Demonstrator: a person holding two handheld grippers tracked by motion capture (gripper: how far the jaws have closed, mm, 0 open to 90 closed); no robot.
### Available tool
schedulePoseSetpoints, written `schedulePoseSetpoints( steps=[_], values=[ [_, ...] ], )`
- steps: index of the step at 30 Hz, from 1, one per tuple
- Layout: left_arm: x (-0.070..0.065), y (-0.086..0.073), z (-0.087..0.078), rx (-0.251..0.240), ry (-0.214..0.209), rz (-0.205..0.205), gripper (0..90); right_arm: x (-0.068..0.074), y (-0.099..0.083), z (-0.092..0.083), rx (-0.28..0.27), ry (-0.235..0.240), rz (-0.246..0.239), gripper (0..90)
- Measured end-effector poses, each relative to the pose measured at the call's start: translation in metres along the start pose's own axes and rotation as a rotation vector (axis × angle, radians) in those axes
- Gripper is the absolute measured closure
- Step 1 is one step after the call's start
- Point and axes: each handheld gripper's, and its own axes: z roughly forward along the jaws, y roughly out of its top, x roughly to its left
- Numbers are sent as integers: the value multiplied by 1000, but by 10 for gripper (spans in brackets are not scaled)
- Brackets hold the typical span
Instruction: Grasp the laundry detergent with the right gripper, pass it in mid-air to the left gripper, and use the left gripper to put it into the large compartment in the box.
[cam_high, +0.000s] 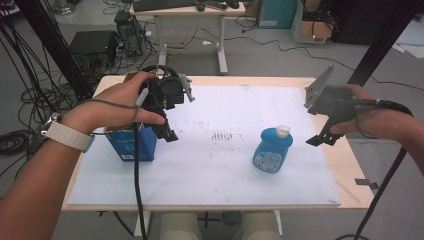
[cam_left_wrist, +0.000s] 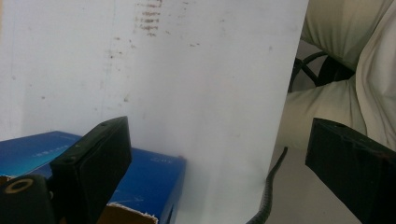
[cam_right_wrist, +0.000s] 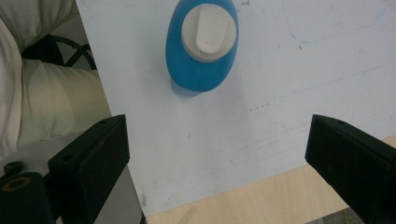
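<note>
A blue bottle (cam_high: 272, 149) with a white cap stands upright on the white mat (cam_high: 210, 170), right of centre. My right gripper (cam_high: 320, 139) hovers just to its right, above the mat's edge, open and empty. In the right gripper view the bottle (cam_right_wrist: 201, 46) is seen from above, well ahead of the wide-apart jaws of that gripper (cam_right_wrist: 217, 126). A blue cardboard box (cam_high: 131, 142) with an open top stands at the mat's left. My left gripper (cam_high: 167, 131) hangs over its right side, open. The left gripper view shows the box (cam_left_wrist: 149, 182) below that gripper (cam_left_wrist: 219, 135), with nothing between the jaws.
The mat covers most of a light wooden table (cam_high: 350, 165). A faint brown smudge (cam_high: 221, 135) marks the mat's middle. Behind the table stand a desk (cam_high: 190, 20), tangled cables (cam_high: 30, 100) and black frame posts (cam_high: 50, 40). The person's knees (cam_high: 220, 227) sit under the near edge.
</note>
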Motion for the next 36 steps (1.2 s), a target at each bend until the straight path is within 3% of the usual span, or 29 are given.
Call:
schedulePoseSetpoints(
  steps=[14,30,36],
  values=[
    [1,-2,6,-3,-11,-7,75,-3,-5,8,30,3,-13,61],
    [2,-5,8,-14,-11,-14,76,-4,-18,25,-2,4,32,63],
    [1,-6,9,-13,-10,-14,77,-3,-22,30,-14,14,71,59]
  ],
)
